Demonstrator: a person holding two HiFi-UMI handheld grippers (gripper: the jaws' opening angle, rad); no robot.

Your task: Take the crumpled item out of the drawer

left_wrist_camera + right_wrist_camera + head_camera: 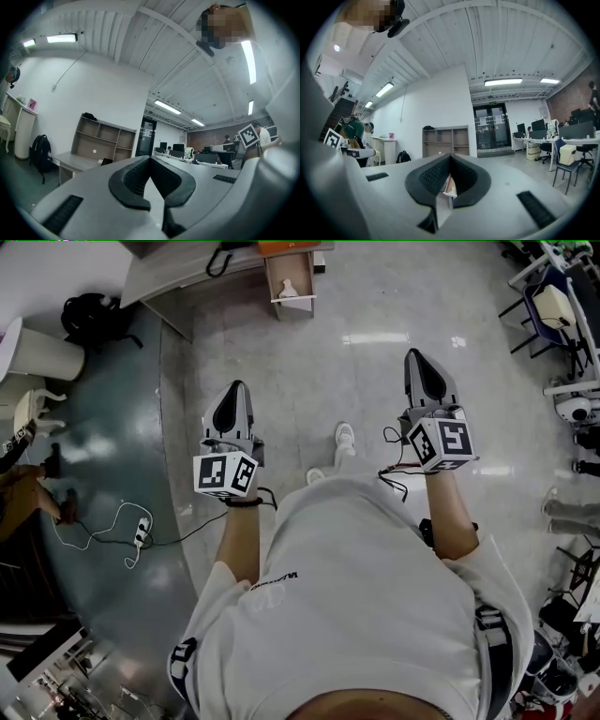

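Both tools are shut and empty: the left hand-held gripper (pixel 234 395) (pixel 150 159) has its jaws together at the tips, and so does the right hand-held gripper (pixel 419 362) (pixel 450 157). Well ahead of them, across bare tiled floor (pixel 375 381), an open drawer (pixel 292 304) stands by the end of a grey surface (pixel 173 273), and the white crumpled item (pixel 288 288) lies inside it. Nothing lies on the floor between the jaws and the drawer. In the right gripper view a part of the drawer (pixel 449 187) shows through the gap below the closed tips.

Off to the left are a black backpack (pixel 94 317) and a white power strip (pixel 141 531) with its cable; office chairs (pixel 553 296) stand at the right.

Each forearm reaches forward from the body, and the two tools point level and roughly parallel, the right one a little further ahead.

Counted: two grippers, one drawer, one crumpled item, two white shoes (pixel 345 437).
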